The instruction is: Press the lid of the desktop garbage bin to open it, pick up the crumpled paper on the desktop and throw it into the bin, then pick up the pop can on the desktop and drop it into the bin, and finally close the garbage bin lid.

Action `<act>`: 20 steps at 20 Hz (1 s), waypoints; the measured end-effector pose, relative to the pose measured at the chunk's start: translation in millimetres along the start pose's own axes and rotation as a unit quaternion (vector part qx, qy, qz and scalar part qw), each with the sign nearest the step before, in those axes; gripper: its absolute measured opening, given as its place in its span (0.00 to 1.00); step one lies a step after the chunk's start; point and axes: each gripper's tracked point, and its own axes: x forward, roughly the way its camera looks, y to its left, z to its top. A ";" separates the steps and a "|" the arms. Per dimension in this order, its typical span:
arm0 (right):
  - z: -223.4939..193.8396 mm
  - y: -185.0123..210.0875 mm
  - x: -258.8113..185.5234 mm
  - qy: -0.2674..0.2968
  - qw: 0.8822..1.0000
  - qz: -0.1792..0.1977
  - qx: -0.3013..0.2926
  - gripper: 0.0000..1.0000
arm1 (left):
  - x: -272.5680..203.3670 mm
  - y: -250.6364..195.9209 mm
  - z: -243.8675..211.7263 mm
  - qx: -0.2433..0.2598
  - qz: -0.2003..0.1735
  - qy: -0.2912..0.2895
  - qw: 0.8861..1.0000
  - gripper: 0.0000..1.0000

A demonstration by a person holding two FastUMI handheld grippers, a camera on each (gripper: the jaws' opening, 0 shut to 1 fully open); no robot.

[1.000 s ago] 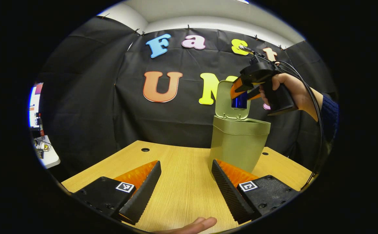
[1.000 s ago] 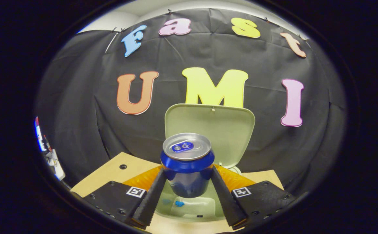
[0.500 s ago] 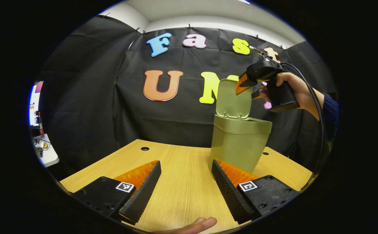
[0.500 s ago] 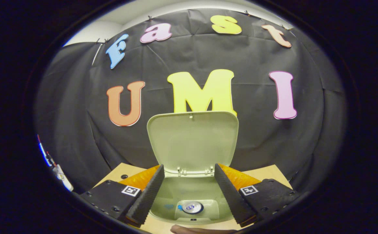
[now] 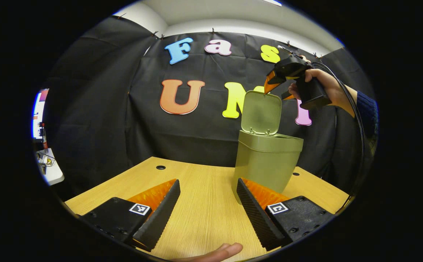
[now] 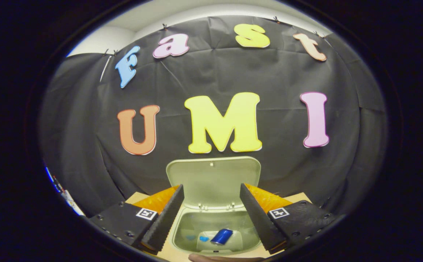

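Can in the bin, lid left to close.

The can [image 6: 222, 236] lies on its side at the bottom of the bin [image 5: 267, 165], whose lid [image 5: 261, 112] stands upright on its hinge. The right gripper [image 5: 277, 87], released and empty, hangs above the lid's top edge; the left gripper [image 5: 208, 209], likewise released, idles low over the worktop [image 5: 196, 182]. To close well, I would bring a finger behind the lid's top edge and push it forward and down until it seats, without tipping the light bin. The bin stands towards the wooden worktop's far right corner, with black cloth walls around.
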 end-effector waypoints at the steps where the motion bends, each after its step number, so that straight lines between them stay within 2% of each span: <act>1: 12.3 0.2 0.8 -0.013 1.000 -0.001 -0.006 0.98 | 0.4 0.1 0.5 -0.003 0.001 -0.002 1.000 1.00; 4: 32.3 13.5 15.0 -0.029 0.999 0.009 -0.028 0.95 | 1.6 -5.7 -0.6 -0.005 -0.003 -0.002 1.000 0.98; 7: 41.4 13.3 37.0 -0.035 0.999 0.001 -0.035 0.94 | 1.6 -13.1 -7.2 0.012 -0.007 0.006 1.000 0.98; 14: 35.2 -1.4 89.8 -0.010 0.998 -0.023 -0.052 0.95 | -2.5 -17.1 -0.9 0.028 -0.006 -0.007 1.000 0.98; 20: 23.9 -1.4 82.2 0.014 0.999 0.019 -0.028 0.96 | -1.9 -17.3 -2.1 0.030 -0.002 -0.004 1.000 1.00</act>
